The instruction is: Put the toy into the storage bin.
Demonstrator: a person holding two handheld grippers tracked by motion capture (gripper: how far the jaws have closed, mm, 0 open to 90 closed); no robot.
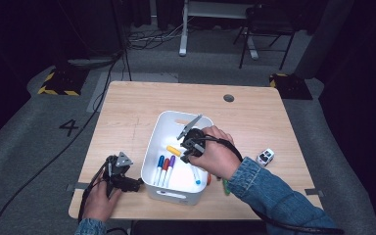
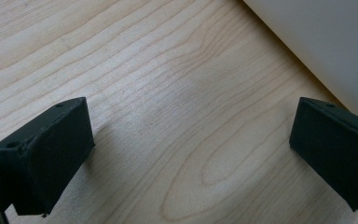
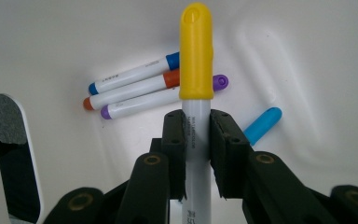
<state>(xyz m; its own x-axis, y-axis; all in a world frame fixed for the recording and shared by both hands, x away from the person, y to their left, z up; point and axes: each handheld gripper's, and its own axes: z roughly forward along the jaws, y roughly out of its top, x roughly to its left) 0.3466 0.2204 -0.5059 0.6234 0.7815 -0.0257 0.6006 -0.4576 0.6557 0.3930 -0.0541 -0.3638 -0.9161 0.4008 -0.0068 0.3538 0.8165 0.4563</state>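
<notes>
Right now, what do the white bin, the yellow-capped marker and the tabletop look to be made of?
White bin: likely moulded plastic, smooth with rounded corners and a soft sheen. Yellow-capped marker: plastic, glossy cap, printed white barrel. Tabletop: pale wood or wood-look laminate, matt, with visible grain lines.

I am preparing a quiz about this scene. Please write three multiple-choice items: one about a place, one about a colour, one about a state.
1. Where is the toy car?
A. on the table, right of the white bin
B. inside the bin
C. on the floor

2. What colour is the cap of the marker held in the right gripper?
A. blue
B. yellow
C. purple

3. How do the jaws of the left gripper stand?
A. shut on a marker
B. shut on nothing
C. open over bare table

Answers: 1 A, the car stands on the wood beside the bin; 2 B, the cap above the jaws is yellow; 3 C, the jaws stand wide apart with only wood between them.
</notes>
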